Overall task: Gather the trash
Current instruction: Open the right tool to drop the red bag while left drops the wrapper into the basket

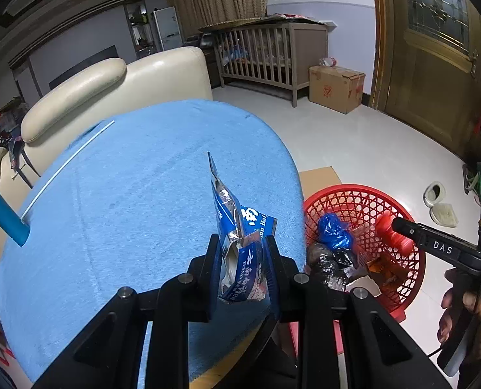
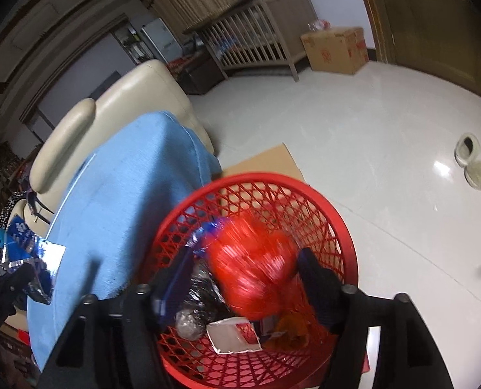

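Observation:
My left gripper (image 1: 242, 243) is shut on a crumpled blue and silver snack wrapper (image 1: 230, 214), which it holds upright over the near right part of the blue-clothed table (image 1: 127, 194). Beside the table stands a red mesh basket (image 1: 354, 189) with a blue bag (image 1: 333, 230) and dark wrappers in it. My right gripper (image 2: 242, 259) hangs over the basket (image 2: 256, 178) with its jaws apart. A blurred red plastic piece of trash (image 2: 253, 265) lies between them, with a gap at the left pad. The left gripper (image 2: 13, 278) and its wrapper (image 2: 29, 246) show at the left edge.
A thin white stick (image 1: 68, 162) and a blue object (image 1: 0, 207) lie on the table's left side. A cream sofa (image 1: 111, 81) stands behind it. On the floor are a cardboard sheet (image 2: 263, 162), a cardboard box (image 1: 336, 89), a crib (image 1: 273, 55) and slippers (image 1: 441, 201).

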A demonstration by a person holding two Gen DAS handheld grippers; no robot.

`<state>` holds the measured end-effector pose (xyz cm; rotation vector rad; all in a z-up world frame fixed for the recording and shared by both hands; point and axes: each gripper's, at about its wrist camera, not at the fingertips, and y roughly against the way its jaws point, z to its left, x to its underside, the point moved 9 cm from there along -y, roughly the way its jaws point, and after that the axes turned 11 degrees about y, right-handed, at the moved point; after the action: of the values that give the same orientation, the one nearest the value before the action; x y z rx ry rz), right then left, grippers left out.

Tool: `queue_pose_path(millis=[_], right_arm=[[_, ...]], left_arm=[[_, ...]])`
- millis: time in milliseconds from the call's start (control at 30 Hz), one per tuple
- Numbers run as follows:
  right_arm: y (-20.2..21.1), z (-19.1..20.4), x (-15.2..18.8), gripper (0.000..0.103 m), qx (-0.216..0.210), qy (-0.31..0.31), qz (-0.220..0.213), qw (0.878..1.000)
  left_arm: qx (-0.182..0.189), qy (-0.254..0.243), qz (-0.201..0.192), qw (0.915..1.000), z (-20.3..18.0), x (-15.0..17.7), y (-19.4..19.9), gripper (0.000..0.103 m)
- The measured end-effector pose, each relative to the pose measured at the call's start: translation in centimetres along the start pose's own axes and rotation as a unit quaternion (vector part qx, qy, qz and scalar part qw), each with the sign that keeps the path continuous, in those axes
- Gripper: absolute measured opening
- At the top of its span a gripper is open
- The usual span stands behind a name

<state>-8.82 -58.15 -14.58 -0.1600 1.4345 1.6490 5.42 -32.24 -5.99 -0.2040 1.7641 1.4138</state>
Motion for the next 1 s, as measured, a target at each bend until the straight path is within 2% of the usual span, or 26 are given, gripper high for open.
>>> queue_pose_path(millis=[200, 367, 600, 800, 1000], right_arm=[[2.7, -0.9, -0.5, 0.071, -0.008, -0.027, -0.04, 0.999], [5.9, -1.8, -1.6, 0.071, -0.007, -0.056, -0.086, 0.995], [9.7, -1.6, -3.8, 0.071, -0.01, -0.065, -0.143, 0.988], [12.4, -1.6, -4.8, 0.071, -0.002, -0.069, -0.185, 0.98], [14.1, -1.5, -5.2, 0.071, 0.012, -0.059, -0.209, 0.976]], left_arm=[[0.008, -0.002, 0.008, 0.9999, -0.9, 0.2, -0.3, 0.027], [0.033, -0.017, 0.019, 0.9991, -3.5, 0.3, -0.6, 0.027], [0.07, -0.045, 0.048, 0.9954, -8.5, 0.6, -1.6, 0.027], [0.08, -0.059, 0.074, 0.9923, -10.8, 1.5, -3.1, 0.027], [0.085, -0.071, 0.09, 0.9897, -12.2, 2.2, -3.9, 0.027]])
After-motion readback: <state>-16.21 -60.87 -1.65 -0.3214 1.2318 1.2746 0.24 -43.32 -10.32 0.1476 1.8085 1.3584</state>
